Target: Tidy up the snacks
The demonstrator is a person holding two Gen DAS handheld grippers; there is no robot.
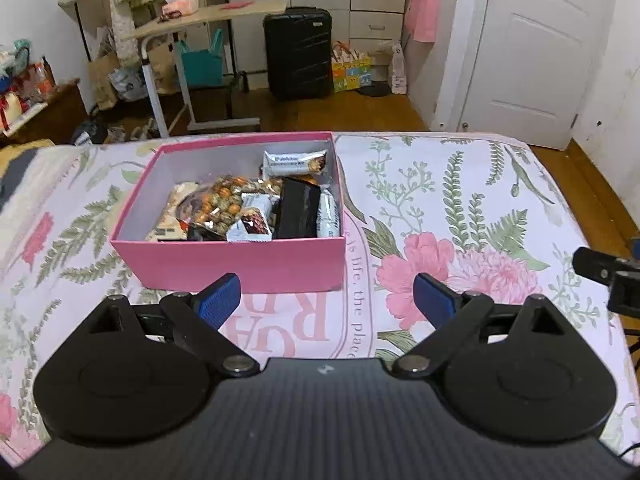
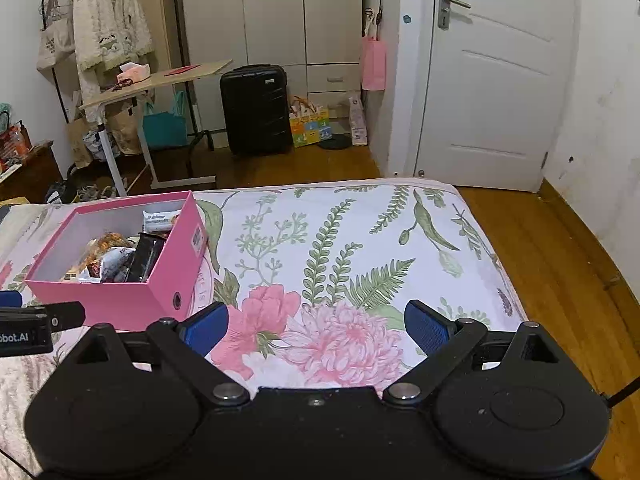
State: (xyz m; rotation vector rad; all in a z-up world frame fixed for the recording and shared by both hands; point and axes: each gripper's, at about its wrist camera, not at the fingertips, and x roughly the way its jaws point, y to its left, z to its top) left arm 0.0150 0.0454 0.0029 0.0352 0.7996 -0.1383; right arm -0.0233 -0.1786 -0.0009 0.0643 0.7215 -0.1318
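Floral bedding covers the bed point(image 1: 460, 200) that carries everything, with wooden floor, a white door point(image 2: 500, 80) and a black suitcase point(image 1: 298, 52) beyond it.

Left gripper point(image 1: 327, 300) hovers over the bed with its blue pads point(image 1: 218, 300) spread wide; nothing is between them and they touch nothing. Just past its fingertips stands the pink box point(image 1: 240, 260), lid off, near wall facing the gripper.

Right gripper point(image 2: 316, 328) is likewise spread wide and empty, above the pink printed flowers on the bedding, with the box off to its left and apart from it. Part of the left gripper shows at the left edge of the right wrist view, beside the box's near corner.

Inside the box lie the snacks, piled toward its right half:
- a clear bag of round orange and green pieces point(image 1: 224, 204) in the middle
- a black packet point(image 1: 298, 212) leaning upright beside it
- a white wrapped bar point(image 1: 296, 162) propped against the far wall
- another white bar point(image 1: 330, 216) along the right wall
- a small white packet with a red picture point(image 1: 252, 226) at the front
- a pale packet point(image 1: 176, 212) on the left, partly under the bag

The box's left part shows bare grey wall. No snacks lie loose on the bed in either view.
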